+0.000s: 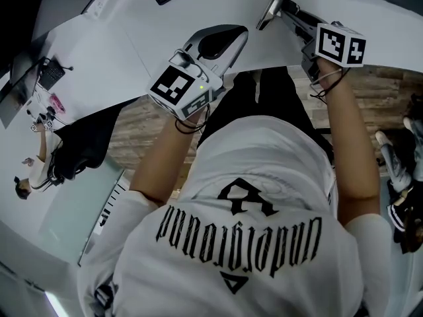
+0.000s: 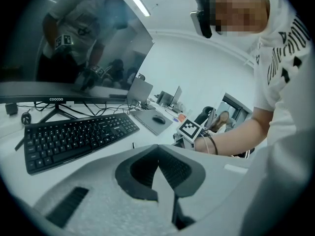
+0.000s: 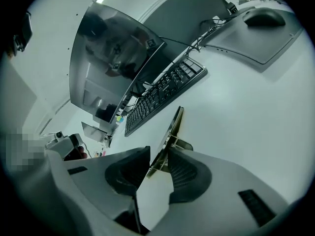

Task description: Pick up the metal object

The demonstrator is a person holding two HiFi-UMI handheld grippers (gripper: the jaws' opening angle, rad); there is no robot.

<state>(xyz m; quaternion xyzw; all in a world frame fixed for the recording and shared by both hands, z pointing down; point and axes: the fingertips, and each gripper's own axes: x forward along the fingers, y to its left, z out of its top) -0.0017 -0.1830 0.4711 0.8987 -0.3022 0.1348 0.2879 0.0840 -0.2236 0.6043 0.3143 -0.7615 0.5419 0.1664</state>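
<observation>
A thin flat metal object point(image 3: 172, 127) stands on edge on the white table point(image 3: 246, 112), between the pads of my right gripper point(image 3: 158, 155). There is a gap on its left side, and its near end lies by the right pad; the jaws are open. In the head view the metal object point(image 1: 269, 10) sticks out ahead of the right gripper point(image 1: 285, 10) over the table point(image 1: 99, 58). My left gripper point(image 1: 232, 37) hovers over the table to the left. Its pads meet with nothing between them, which also shows in the left gripper view point(image 2: 158, 150).
A black keyboard point(image 2: 78, 139) lies in front of a dark monitor point(image 2: 74, 58). A mouse point(image 2: 158, 119) sits on a grey pad beyond it. From the right gripper the keyboard point(image 3: 162, 95) is ahead and the mouse point(image 3: 263, 17) far right. The table edge runs close to the person's body.
</observation>
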